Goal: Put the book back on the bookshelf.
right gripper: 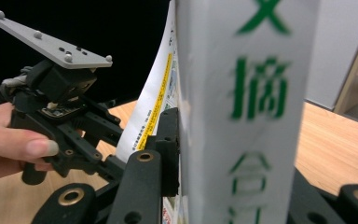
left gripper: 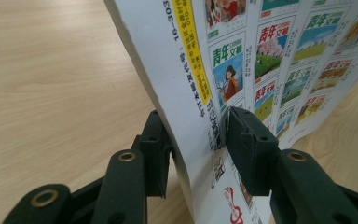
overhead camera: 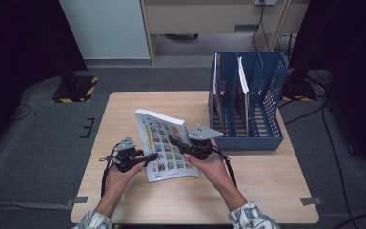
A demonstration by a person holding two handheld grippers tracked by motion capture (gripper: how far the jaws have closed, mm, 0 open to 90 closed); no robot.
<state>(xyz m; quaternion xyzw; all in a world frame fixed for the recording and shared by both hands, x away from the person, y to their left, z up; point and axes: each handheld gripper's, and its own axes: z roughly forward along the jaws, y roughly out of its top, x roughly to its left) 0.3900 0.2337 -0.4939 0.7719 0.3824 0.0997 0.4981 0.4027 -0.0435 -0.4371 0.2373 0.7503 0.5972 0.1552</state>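
A thick magazine (overhead camera: 164, 143) with a white spine and a cover of small coloured pictures is held tilted above the wooden table (overhead camera: 267, 191), between both hands. My left gripper (overhead camera: 150, 157) is shut on its lower left edge. In the left gripper view the two black pads (left gripper: 242, 135) press on either side of the magazine (left gripper: 182, 70). My right gripper (overhead camera: 176, 143) is shut on the right side. In the right gripper view the spine with green characters (right gripper: 242, 93) stands between the jaws, and the left gripper's grey plate (right gripper: 51, 42) shows beyond.
A blue perforated file rack (overhead camera: 267, 95) stands at the table's far right, with thin magazines (overhead camera: 242, 76) upright in its slots. A stand base with yellow-black stripes (overhead camera: 74, 88) sits on the floor at the far left. Cables run across the carpet on the right.
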